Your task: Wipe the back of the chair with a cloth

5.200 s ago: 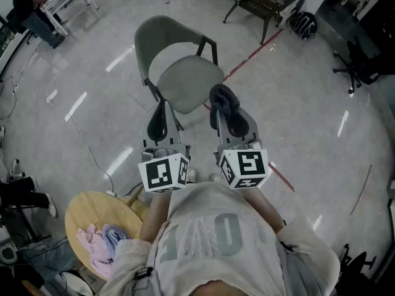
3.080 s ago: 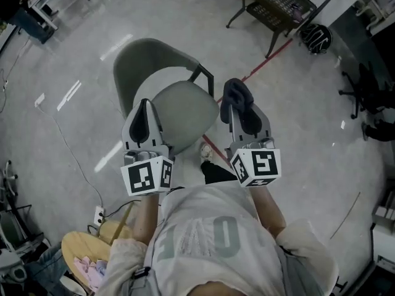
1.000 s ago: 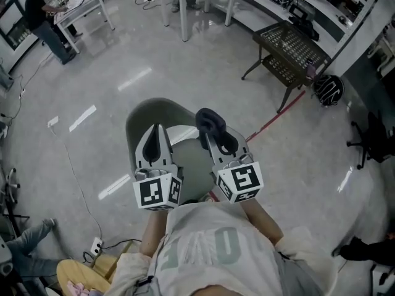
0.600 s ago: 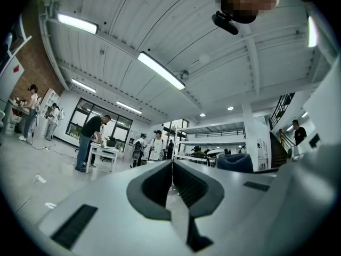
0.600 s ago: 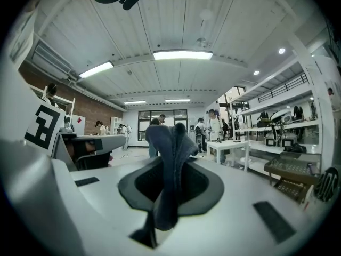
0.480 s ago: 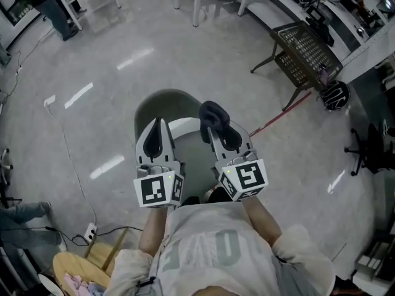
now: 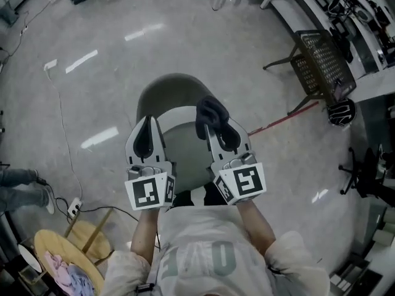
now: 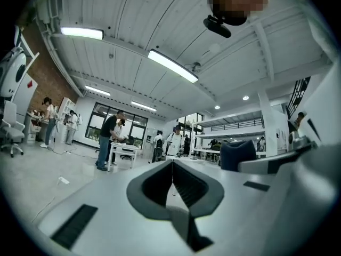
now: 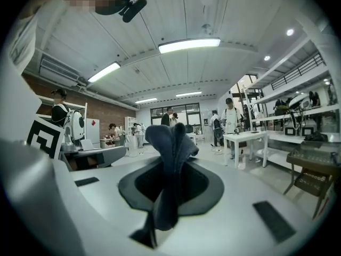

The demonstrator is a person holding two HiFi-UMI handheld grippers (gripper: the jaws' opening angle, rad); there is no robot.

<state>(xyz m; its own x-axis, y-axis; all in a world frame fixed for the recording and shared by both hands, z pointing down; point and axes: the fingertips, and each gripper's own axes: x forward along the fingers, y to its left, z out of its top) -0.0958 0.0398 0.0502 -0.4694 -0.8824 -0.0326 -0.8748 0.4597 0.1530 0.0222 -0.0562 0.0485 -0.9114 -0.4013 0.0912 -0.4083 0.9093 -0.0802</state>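
Change: a few seconds ago the chair (image 7: 185, 152) stood well ahead. It now sits right beneath both grippers, with its curved back (image 7: 168, 86) just beyond their tips.
Meaning: the walk-up looks finished, and wiping has not begun.
Right gripper (image 7: 214, 125): clenched on a dark cloth (image 7: 210, 108) that bunches up past the tips.
Left gripper (image 7: 147, 119): pressed together with nothing between.
Cloth and back: they seem apart, though contact is hard to judge from overhead. Both gripper views look out across the room, not at the chair.
Around: round wooden worktop (image 7: 58, 242) with pink and blue rags (image 7: 65, 275), power strip (image 7: 73, 208), wire bench (image 7: 321, 57) and helmet (image 7: 341, 111), all well apart.
In the way: nothing between cloth and back.
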